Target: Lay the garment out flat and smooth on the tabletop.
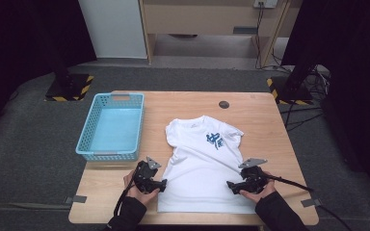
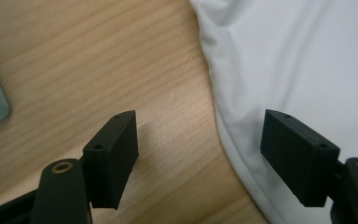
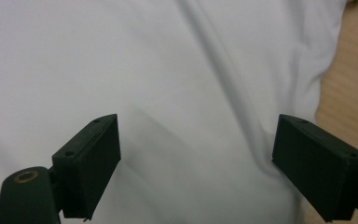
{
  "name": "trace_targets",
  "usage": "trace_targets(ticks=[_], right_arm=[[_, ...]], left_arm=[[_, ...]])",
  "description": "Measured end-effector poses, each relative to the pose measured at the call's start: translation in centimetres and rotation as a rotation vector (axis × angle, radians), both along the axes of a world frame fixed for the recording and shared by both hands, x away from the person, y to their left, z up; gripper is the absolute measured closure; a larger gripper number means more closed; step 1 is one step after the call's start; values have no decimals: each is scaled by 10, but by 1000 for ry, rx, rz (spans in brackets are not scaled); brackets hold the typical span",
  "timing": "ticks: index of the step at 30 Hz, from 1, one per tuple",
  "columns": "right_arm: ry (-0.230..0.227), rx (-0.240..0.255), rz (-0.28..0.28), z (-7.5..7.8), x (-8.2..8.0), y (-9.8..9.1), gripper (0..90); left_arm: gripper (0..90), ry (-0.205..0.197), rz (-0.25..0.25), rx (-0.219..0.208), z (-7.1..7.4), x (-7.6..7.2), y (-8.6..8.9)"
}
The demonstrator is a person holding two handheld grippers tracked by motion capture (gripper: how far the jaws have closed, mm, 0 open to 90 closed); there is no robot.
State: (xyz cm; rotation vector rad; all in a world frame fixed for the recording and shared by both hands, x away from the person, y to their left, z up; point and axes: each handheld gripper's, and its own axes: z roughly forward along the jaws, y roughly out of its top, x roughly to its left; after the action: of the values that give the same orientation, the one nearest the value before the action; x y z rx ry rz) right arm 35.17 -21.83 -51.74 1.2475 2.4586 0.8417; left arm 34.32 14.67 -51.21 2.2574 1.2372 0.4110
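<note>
We see the wooden worktop [image 1: 270,144] with bare strips along its near, right and far edges, and open wood between its two loads. The white T-shirt [image 1: 200,163] lies flat on the middle-right part, collar toward the far edge, hem close to the near edge. The blue basket [image 1: 96,153] stands on the left part, well apart from the shirt. Our left hand-held gripper [image 1: 163,185] sits at the shirt's left edge, jaws wide, one over bare wood and one over cloth, as the left gripper view [image 2: 200,149] shows. Our right hand-held gripper [image 1: 230,185] hangs over the shirt near its right edge, jaws wide above the fabric [image 3: 196,154], nothing clamped.
</note>
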Motion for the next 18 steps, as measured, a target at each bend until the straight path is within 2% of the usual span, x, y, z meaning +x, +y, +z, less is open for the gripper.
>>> trace_targets(ticks=[3,5,6,10,14,18], right_arm=[[-73,47,-3,12,5,-1,150],[-119,87,-12,20,13,-4,146],[-138,120,-21,24,20,-7,145],[-184,141,-51,34,50,-14,169],[-207,161,-101,37,88,-16,194],[-220,157,-142,36,119,-16,227]], left_arm=[[263,-53,-4,-44,6,5,-2],[263,-79,-10,-58,6,8,-5],[263,-68,-16,-56,3,10,-6],[258,-37,-27,-3,-6,14,-11],[250,-45,-31,-8,-6,15,-11],[235,-53,-21,-43,-10,16,-8]])
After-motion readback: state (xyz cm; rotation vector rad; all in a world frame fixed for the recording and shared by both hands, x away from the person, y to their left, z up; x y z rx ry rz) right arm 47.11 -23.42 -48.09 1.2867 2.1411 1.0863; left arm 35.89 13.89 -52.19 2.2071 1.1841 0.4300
